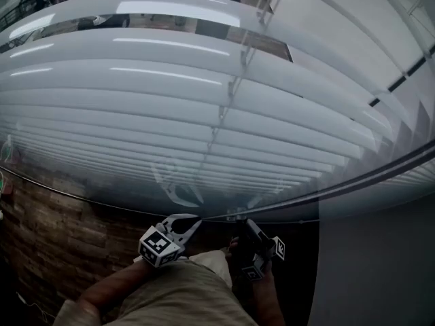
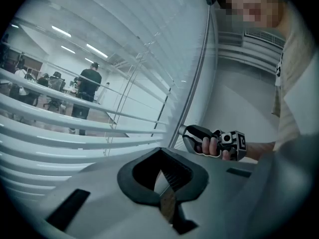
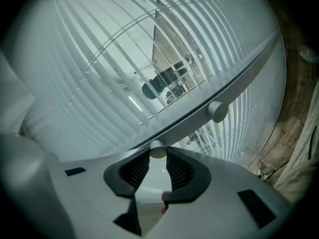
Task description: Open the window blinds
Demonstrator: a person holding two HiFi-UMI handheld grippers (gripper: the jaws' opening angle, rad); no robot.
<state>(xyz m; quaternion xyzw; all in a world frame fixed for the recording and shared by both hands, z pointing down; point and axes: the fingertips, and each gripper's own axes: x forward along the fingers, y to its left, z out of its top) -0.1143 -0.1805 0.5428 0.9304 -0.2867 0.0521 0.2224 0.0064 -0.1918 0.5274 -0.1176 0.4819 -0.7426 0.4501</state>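
White slats of the window blinds [image 1: 170, 107] fill the head view, tilted nearly flat and overlapping. In the right gripper view a grey rail [image 3: 234, 86] crosses the slats [image 3: 89, 73] and carries two round knobs. My right gripper [image 3: 157, 156] is shut on the smaller knob [image 3: 157, 151], its ribbed pads pressed on either side. Seen from the head view, the right gripper [image 1: 239, 224] points at the dark rail [image 1: 353, 185]. Beside it my left gripper [image 1: 197, 218] [image 2: 159, 151] is shut, with nothing between its pads, aimed at the slats [image 2: 75, 128].
A second, larger knob [image 3: 217, 111] sits further along the rail. Thin ladder cords [image 1: 228, 94] run down the slats. A brick-patterned surface [image 1: 54, 229] lies below at the left, a grey wall [image 1: 374, 263] at the right. People [image 2: 87, 91] stand in an office behind the glass.
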